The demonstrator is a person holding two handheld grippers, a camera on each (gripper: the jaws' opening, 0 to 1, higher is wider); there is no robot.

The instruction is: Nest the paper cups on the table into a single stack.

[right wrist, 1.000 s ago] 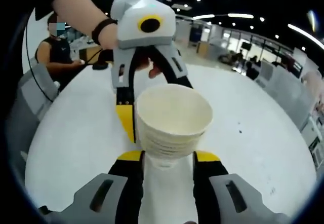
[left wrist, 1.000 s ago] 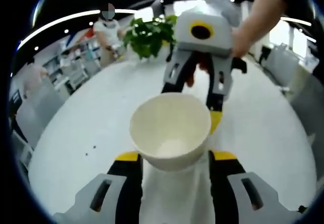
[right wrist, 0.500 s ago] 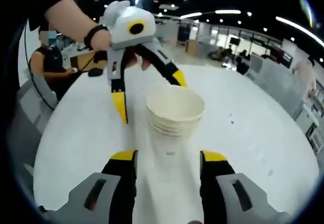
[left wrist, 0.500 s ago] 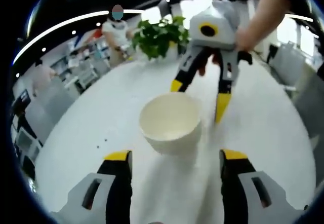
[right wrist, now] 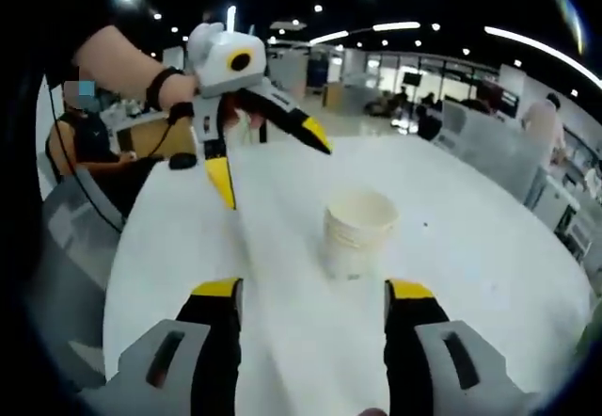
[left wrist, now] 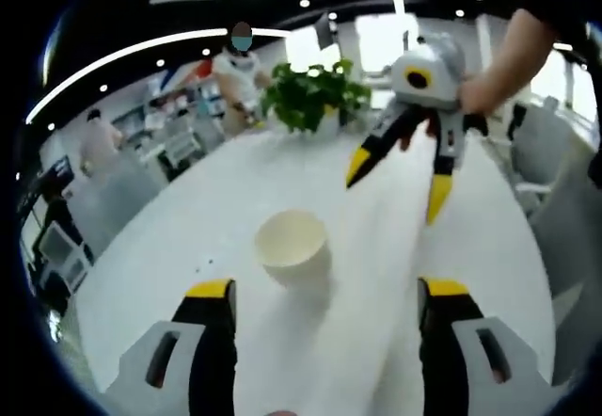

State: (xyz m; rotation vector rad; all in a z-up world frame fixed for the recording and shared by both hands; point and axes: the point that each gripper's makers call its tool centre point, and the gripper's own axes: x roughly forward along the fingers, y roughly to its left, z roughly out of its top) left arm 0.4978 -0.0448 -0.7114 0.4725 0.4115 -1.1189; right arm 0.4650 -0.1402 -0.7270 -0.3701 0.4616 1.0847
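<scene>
Standing upright on the white tabletop (left wrist: pixel 169 247), mouth up, long axis vertical: the stack of paper cups (left wrist: pixel 293 246), several rims nested one inside another in the right gripper view (right wrist: pixel 356 232). Sitting free, touching neither pair of tongs.

Lying at about 12 o'clock from the left tongs (left wrist: pixel 327 289), dead ahead and slightly toward 11, just beyond the yellow tips. Lying at roughly 12 to 1 o'clock from the right tongs (right wrist: pixel 312 291), likewise ahead and a little farther off.

Gaping wide on both sides, holding nothing; yellow tips spread clear of the stack on either flank. Hovering above the tabletop beyond the stack, each pair appearing in the other's view: the right tongs at 1 o'clock in the left gripper view (left wrist: pixel 395 181), the left tongs at 10 o'clock in the right gripper view (right wrist: pixel 273 157), both splayed open.

Judging the left tongs marginally nearer. Judging the nesting done, with no loose cup visible on the tabletop; a potted plant (left wrist: pixel 310 96) sitting at the far edge.
</scene>
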